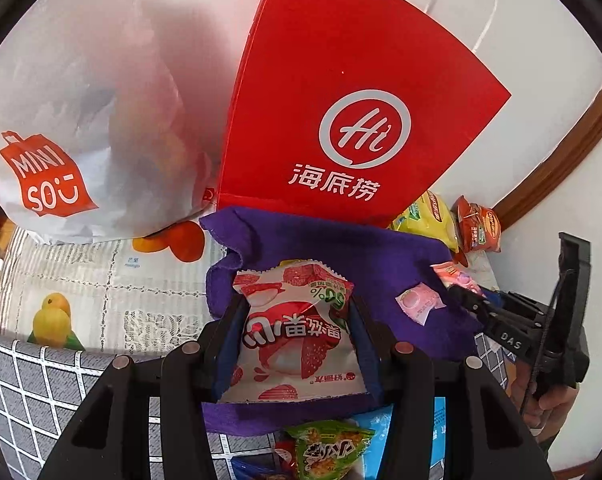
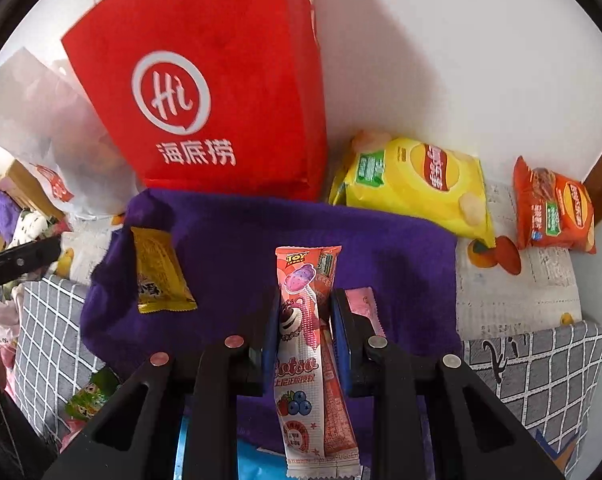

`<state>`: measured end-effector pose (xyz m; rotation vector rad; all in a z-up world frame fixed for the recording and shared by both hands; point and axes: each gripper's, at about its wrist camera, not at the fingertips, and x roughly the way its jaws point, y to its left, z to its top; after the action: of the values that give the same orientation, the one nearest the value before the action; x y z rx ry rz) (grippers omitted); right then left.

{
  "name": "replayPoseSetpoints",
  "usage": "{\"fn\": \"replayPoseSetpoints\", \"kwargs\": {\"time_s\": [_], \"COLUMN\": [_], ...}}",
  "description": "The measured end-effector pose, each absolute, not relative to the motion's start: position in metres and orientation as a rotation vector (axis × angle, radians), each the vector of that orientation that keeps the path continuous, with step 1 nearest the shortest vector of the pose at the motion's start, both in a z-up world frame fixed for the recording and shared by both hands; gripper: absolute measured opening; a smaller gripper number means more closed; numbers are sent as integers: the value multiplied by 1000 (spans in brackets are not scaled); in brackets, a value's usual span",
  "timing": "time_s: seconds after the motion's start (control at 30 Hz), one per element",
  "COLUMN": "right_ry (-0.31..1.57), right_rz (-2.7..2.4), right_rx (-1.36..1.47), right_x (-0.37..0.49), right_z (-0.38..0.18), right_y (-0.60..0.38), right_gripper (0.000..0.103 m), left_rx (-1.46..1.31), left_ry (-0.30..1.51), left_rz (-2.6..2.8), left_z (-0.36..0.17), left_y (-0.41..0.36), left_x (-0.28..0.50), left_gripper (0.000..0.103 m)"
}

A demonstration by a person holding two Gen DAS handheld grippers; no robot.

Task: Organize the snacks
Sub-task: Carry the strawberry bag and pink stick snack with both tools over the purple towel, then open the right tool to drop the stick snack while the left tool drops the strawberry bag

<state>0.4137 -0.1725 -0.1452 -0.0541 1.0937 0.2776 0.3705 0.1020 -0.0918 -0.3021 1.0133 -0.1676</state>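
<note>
Overhead, left claw (image 1: 297,320) grips strawberry packet (image 1: 293,332), right claw (image 2: 305,312) pinches lollipop packet (image 2: 305,344) above purple cloth (image 2: 241,248)

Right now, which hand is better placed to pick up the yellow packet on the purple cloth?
Neither is free: the left gripper grips a strawberry pouch, the right gripper a lollipop packet. Left looks nearer the yellow packet.

I see both views bright and evenly lit, with soft shadow on the wall (image 1: 205,40) at 11 o'clock. Edges bend strongly, with dark corners; the focus is sharp.
</note>
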Motion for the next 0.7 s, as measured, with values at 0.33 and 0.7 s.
{"fn": "replayPoseSetpoints", "kwargs": {"time_s": [0.33, 0.7], "right_ry": [1166, 1226], "right_rz": [319, 336], "right_rx": [-23, -69], "right_x": [419, 421], "right_z": [-167, -190], "right_y": [-160, -138], "right_gripper": [25, 28], "left_rx": [-300, -278], "left_ry": [1069, 1164], "left_rz": [-185, -233], "left_z": [-107, -133], "left_y": [93, 70], "left_x": [375, 381], "left_gripper": [48, 48]}}
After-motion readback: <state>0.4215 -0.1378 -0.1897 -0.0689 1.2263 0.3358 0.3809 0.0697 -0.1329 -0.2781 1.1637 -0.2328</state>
